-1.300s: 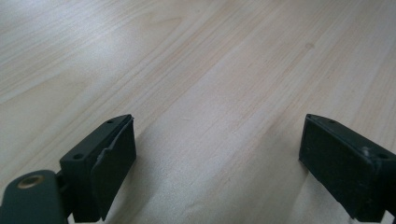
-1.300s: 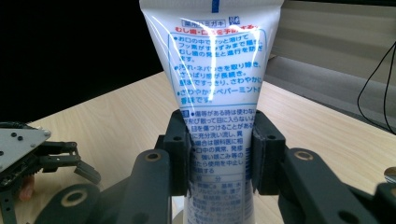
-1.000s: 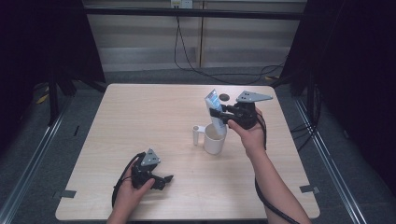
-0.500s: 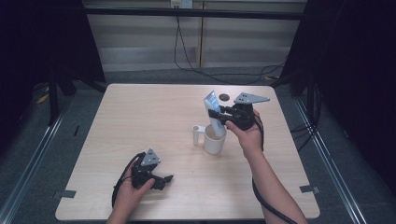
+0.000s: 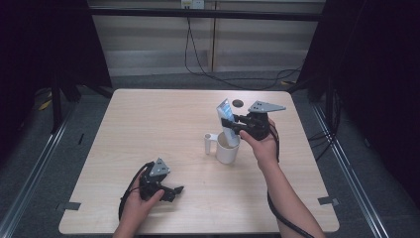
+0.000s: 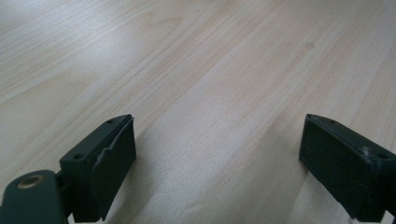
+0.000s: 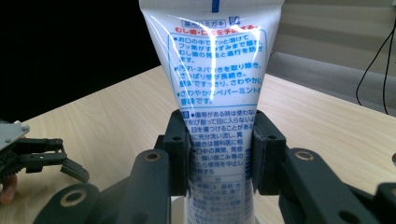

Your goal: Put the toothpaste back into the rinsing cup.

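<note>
High view overlooks table (image 5: pixel 148 129); gripper views sit close

A lab recording booth: bare wooden table (image 5: pixel 148 124), black curtains (image 5: pixel 44 44), floor rails (image 5: pixel 34 163), trailing cables (image 5: pixel 208 69).

Glossy white plastic tube (image 7: pixel 219 74) in the matt black right gripper (image 7: pixel 220 154), above a smooth pale wood-grain table (image 6: pixel 210 70).

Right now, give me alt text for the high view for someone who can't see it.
The right gripper holds a white toothpaste tube upright over a white mug on a wooden table. The left gripper rests open near the table's front edge, holding nothing.
</note>
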Tool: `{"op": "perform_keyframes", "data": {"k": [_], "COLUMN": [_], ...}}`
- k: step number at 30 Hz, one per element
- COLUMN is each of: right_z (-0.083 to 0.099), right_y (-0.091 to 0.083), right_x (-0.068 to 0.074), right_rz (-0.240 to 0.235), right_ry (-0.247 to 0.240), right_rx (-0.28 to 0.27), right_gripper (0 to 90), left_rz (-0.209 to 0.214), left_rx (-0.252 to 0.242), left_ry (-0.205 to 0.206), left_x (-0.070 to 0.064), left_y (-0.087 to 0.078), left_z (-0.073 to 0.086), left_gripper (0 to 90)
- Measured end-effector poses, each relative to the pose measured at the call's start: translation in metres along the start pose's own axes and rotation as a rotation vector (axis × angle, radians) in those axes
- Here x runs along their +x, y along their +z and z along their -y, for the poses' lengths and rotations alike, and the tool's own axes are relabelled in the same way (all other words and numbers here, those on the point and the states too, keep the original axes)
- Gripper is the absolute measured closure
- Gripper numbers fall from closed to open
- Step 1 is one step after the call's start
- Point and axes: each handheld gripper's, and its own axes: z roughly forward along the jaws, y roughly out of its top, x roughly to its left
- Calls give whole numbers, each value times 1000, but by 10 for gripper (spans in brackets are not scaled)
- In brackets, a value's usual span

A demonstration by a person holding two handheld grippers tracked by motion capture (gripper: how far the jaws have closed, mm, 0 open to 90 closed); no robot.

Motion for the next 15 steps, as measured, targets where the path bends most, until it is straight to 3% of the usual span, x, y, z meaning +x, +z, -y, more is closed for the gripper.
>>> {"op": "perform_keyframes", "data": {"k": [15], "right_z": [10], "right_y": [2], "right_x": [-3], "right_rz": [12], "right_ry": [10], "right_rx": [5], "right_gripper": [645], "left_rz": [-1], "left_rx": [1], "left_ry": [-2], "left_x": [0], "left_y": [0], "left_z": [0], "left_gripper": [109]}}
